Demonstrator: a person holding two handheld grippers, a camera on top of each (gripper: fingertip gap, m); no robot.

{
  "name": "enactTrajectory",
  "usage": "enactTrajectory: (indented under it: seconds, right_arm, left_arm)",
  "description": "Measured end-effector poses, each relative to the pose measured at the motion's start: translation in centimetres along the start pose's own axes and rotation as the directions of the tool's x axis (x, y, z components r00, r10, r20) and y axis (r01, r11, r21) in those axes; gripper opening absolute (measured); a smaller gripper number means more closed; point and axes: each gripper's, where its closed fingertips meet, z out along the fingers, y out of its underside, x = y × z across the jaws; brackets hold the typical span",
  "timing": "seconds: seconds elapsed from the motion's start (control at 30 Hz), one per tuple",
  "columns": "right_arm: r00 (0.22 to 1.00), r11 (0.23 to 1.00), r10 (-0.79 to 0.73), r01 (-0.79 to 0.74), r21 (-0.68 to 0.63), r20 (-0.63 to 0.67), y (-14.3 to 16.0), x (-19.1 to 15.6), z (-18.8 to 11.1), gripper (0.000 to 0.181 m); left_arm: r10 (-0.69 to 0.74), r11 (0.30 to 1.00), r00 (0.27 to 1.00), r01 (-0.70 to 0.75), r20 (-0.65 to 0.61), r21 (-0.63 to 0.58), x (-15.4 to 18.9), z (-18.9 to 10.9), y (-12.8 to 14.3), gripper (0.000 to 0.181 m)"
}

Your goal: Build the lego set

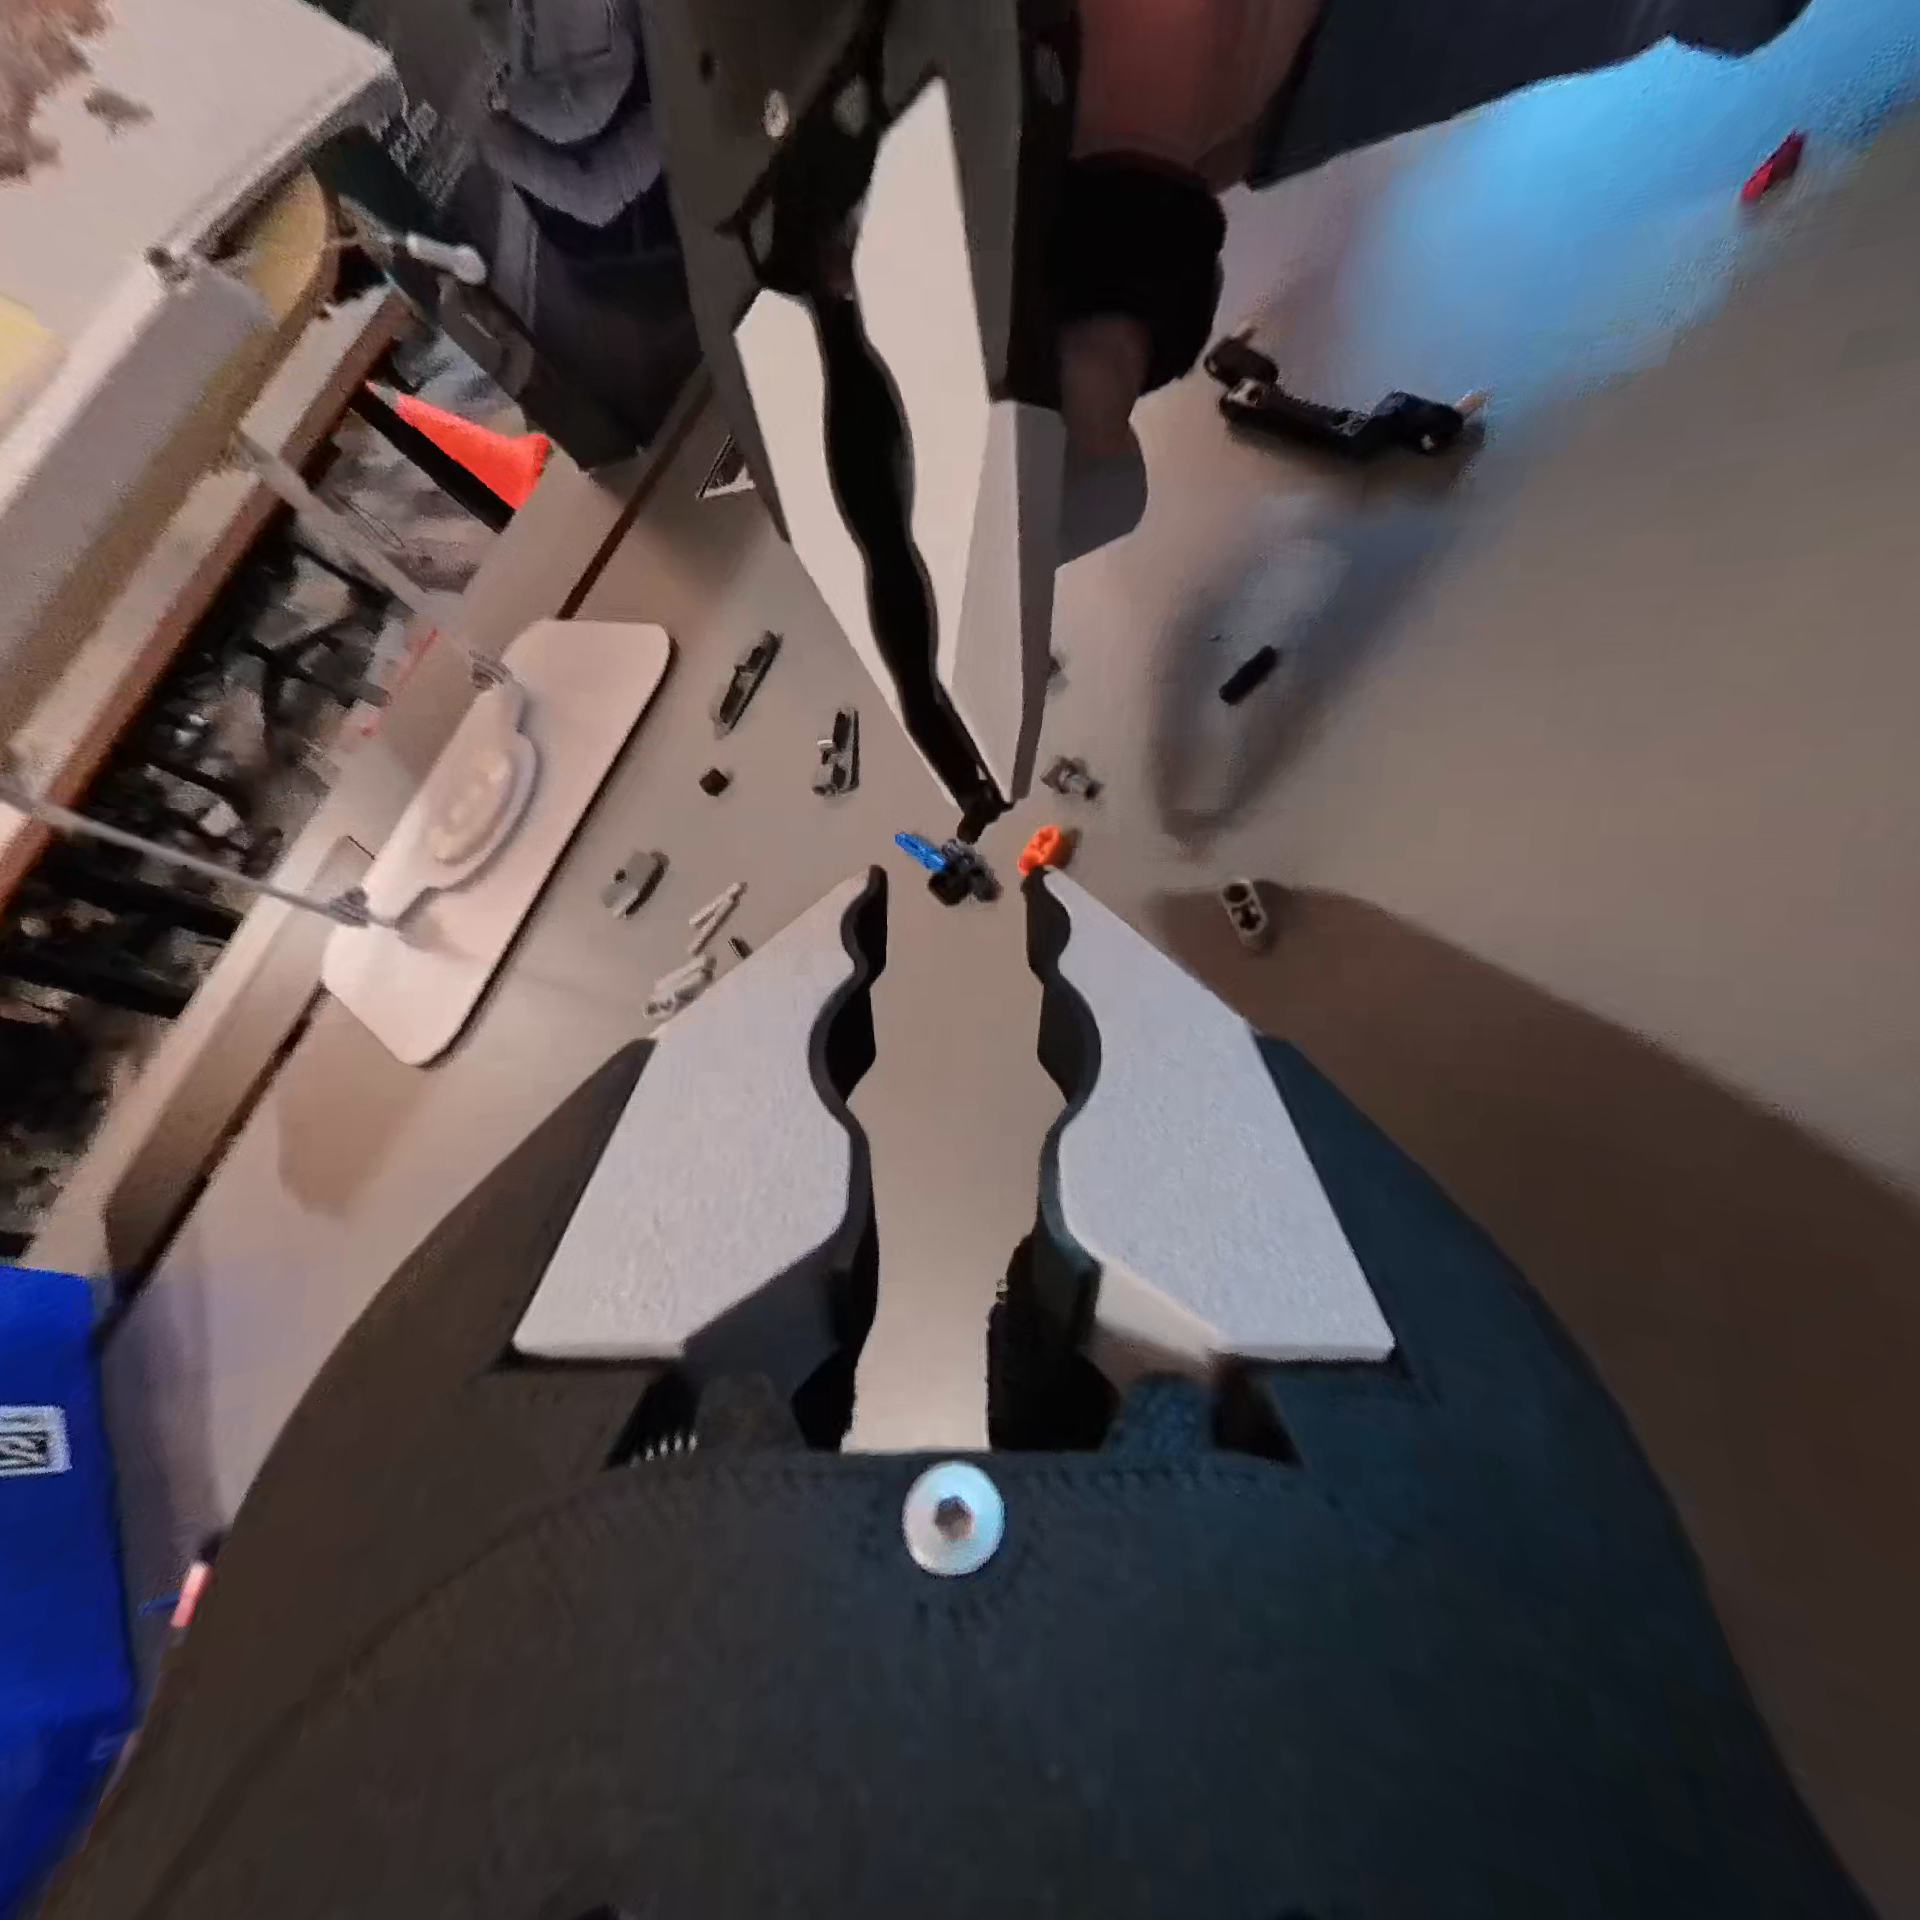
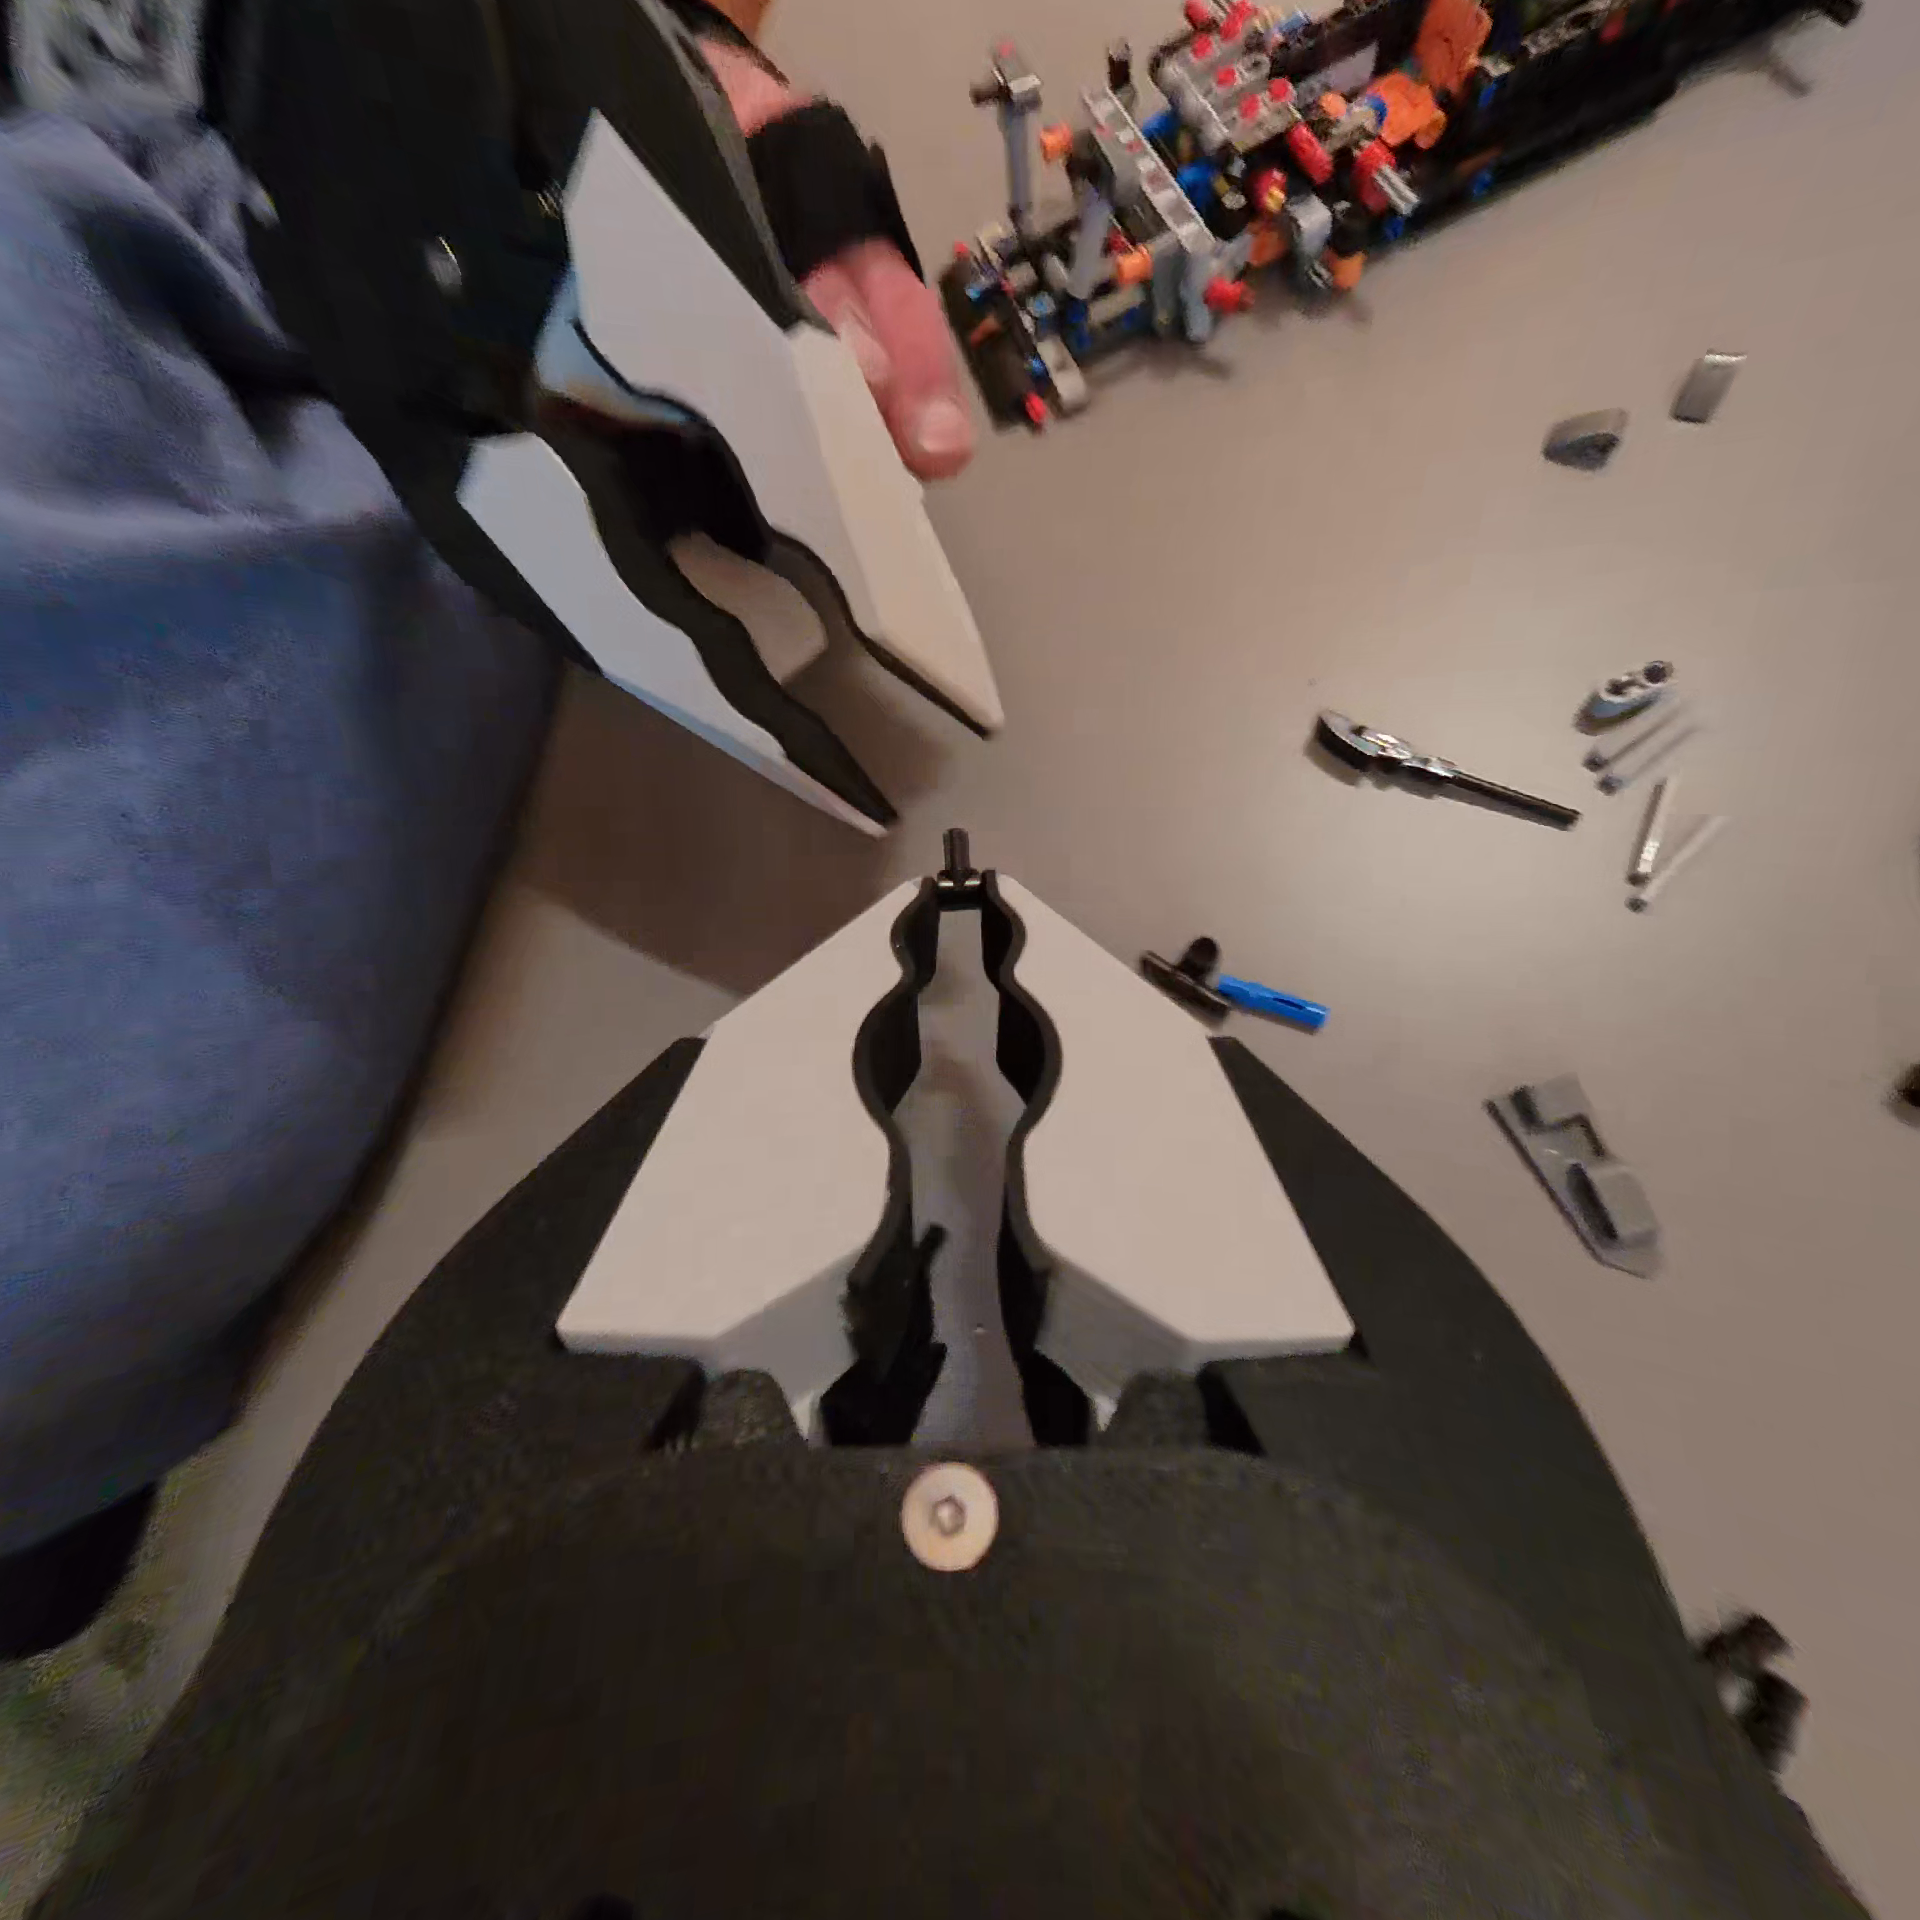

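Note:
My right gripper [image 2: 961, 896] is shut on a small black pin [image 2: 953, 857] that sticks out past its tips. In the left wrist view it comes down from the top [image 1: 989, 802], holding the pin [image 1: 970, 827] just above a black connector with a blue pin [image 1: 948, 864] lying on the table. My left gripper [image 1: 956, 883] is open and empty, its tips on either side of that connector. In the right wrist view the left gripper [image 2: 940, 774] hovers open just beyond the held pin. The connector with the blue pin [image 2: 1236, 992] lies to the right.
A large multicoloured lego build [image 2: 1299, 177] stands at the back right. Loose grey and black parts [image 2: 1579, 1174] and a black axle piece [image 2: 1444, 769] are scattered to the right. An orange piece [image 1: 1039, 847], a grey connector [image 1: 1247, 914] and a black sub-assembly [image 1: 1340, 410] lie nearby. A white pad [image 1: 499, 831] sits at the table's left edge. The tips of both grippers are at nearly the same place. The black sub-assembly [image 1: 1340, 410] is about equally far from each gripper, around 15 cm.

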Motion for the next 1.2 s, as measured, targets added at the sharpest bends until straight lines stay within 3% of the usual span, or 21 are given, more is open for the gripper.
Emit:
enactTrajectory:
  seconds: [0.4,0.57,0.83,1.2]
  right_arm:
    - [0.988,0.993,0.11,-0.113,0.026,0.104,-0.5,-1.8,0.1,0.005]
    - [0.976,0.973,0.177,-0.193,0.127,0.128,-1.5,-1.7,-0.5,0.005]
    - [0.944,0.877,0.281,-0.327,0.352,0.176,-3.5,-1.6,-1.7,0.009]
    - [0.945,0.841,0.298,-0.328,0.43,0.137,-3.8,-1.9,-2.2,0.013]
  left_arm:
    - [0.175,0.985,0.984,-0.175,0.033,-0.01,1.3,0.2,-1.1,0.006]
    - [0.112,0.993,0.992,-0.113,0.052,0.018,0.7,-0.1,-1.5,0.002]
    - [-0.042,0.991,0.994,0.029,0.099,0.128,-0.9,-1.2,-2.8,0.002]
    - [-0.067,0.984,0.989,0.044,0.133,0.172,-1.4,-1.7,-3.5,0.002]
